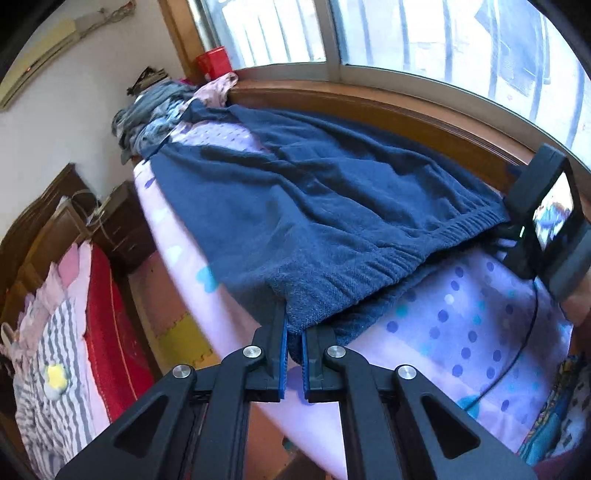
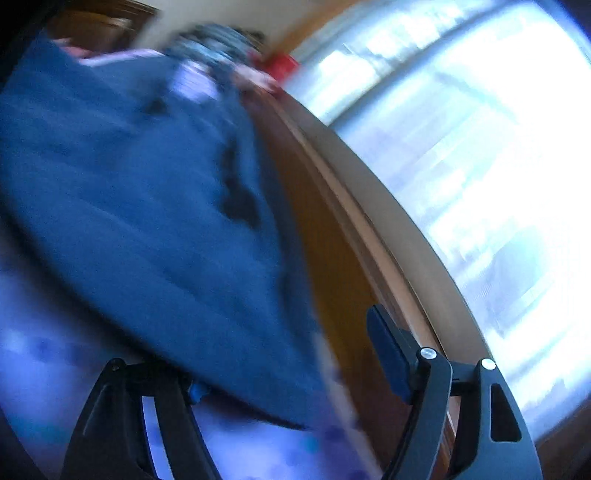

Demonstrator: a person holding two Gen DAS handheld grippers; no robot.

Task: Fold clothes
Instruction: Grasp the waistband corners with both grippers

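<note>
Left wrist view: left claw [image 1: 294, 350] clamped on the near corner of the navy trousers [image 1: 314, 206], blue pads [image 1: 283, 354] pinched together on the fabric just below the elastic waistband [image 1: 424, 245], that corner lifted off the sheet. Trousers spread across the bed [image 1: 480, 332], legs running away toward the far left, waistband nearest, lying on a lilac sheet with blue and purple dots. At the far end of the bed, a heap of grey and pink clothes [image 1: 155, 110], with a red box [image 1: 214, 62] on the sill behind it. Along the far side, a wooden window ledge [image 1: 369, 103] under a barred window [image 1: 443, 33]. At right, right claw [image 1: 509, 236] at the other end of the waistband, its body and a small lit screen visible, fingertips hidden behind the cloth. Low at left, a second bed with a red blanket [image 1: 107, 314] and striped bedding [image 1: 51, 369]. Right wrist view: heavily blurred; right claw [image 2: 295, 376] wide apart, one dark finger [image 2: 388, 350] raised over the wooden ledge [image 2: 332, 277], the other low at left beneath the trousers [image 2: 147, 221], the waistband edge lying between them with no pad pressing on it.
</note>
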